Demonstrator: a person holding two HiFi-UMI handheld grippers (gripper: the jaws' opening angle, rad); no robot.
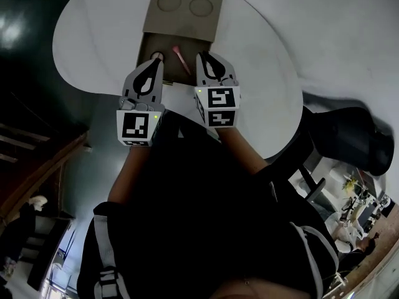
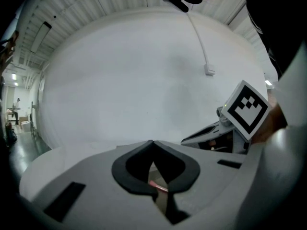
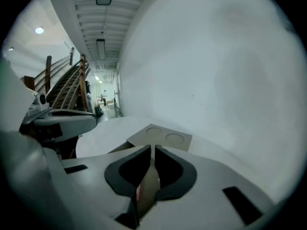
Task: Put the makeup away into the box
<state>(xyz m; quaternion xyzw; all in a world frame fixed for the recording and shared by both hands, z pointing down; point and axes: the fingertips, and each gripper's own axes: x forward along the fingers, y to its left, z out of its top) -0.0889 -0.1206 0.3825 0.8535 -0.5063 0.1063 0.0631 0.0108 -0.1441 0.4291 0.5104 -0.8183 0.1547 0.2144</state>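
A brown cardboard box [image 1: 147, 45] lies open on the white round table, its lid [image 1: 184, 12] folded back away from me. Inside lie a pink makeup stick [image 1: 181, 57] and a small round silvery item [image 1: 157, 56]. My left gripper [image 1: 154, 61] hovers over the box's near left corner, tips touching, nothing between them. My right gripper [image 1: 207, 56] hangs over the near right corner, jaws nearly together and empty. The left gripper view shows its shut tips [image 2: 152, 143] with the pink stick [image 2: 158, 186] below. The right gripper view shows its tips [image 3: 152, 148] above the lid [image 3: 160, 138].
The table [image 1: 268, 55] reaches well beyond the box on every side. A dark floor lies to the left, and a black chair [image 1: 349, 139] stands at the right. A white wall rises behind the table, and a staircase [image 3: 67, 85] stands far off.
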